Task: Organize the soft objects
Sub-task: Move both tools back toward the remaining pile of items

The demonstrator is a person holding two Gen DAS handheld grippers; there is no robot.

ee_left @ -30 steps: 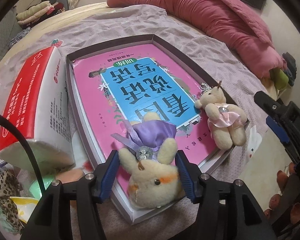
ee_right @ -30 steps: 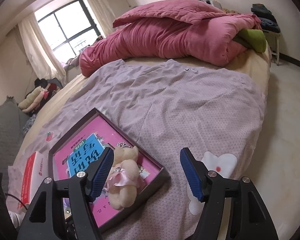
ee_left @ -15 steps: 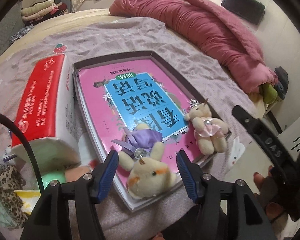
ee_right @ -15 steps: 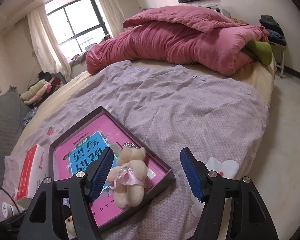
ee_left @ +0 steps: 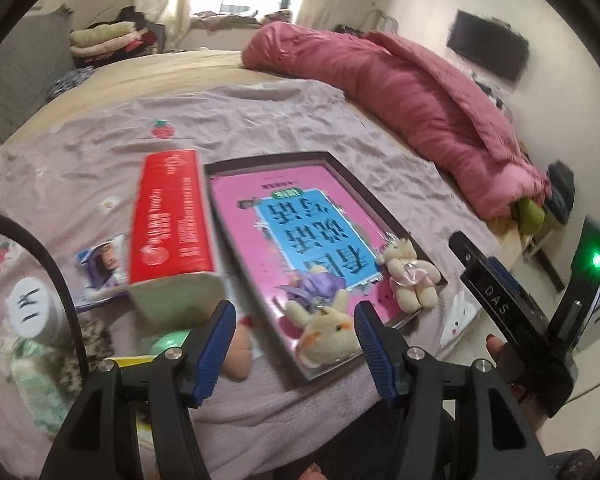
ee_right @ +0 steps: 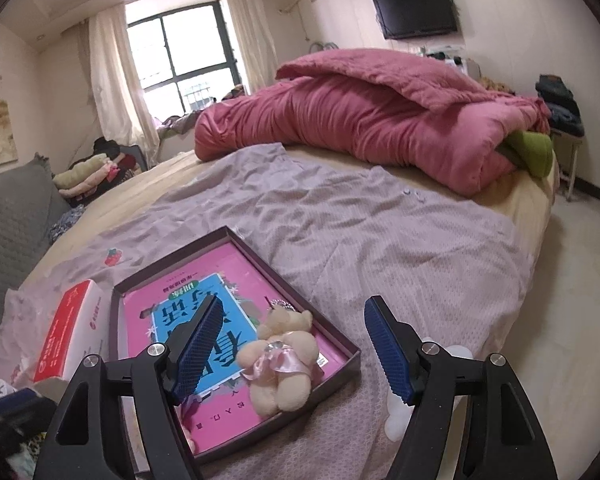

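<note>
Both grippers are hanging spread apart, gripping nothing — the left gripper (ee_left: 292, 336) over the plush rabbit (ee_left: 326, 326), the right gripper (ee_right: 292, 350) above the plush bear (ee_right: 282, 360); both toys are lying in the tray (ee_right: 260, 240) on the bed (ee_right: 380, 232).

Both wrist views — shared tray (ee_left: 384, 208) (ee_right: 352, 354)

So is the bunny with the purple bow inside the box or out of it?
Inside. The bunny lies on the pink book within the box walls.
</note>
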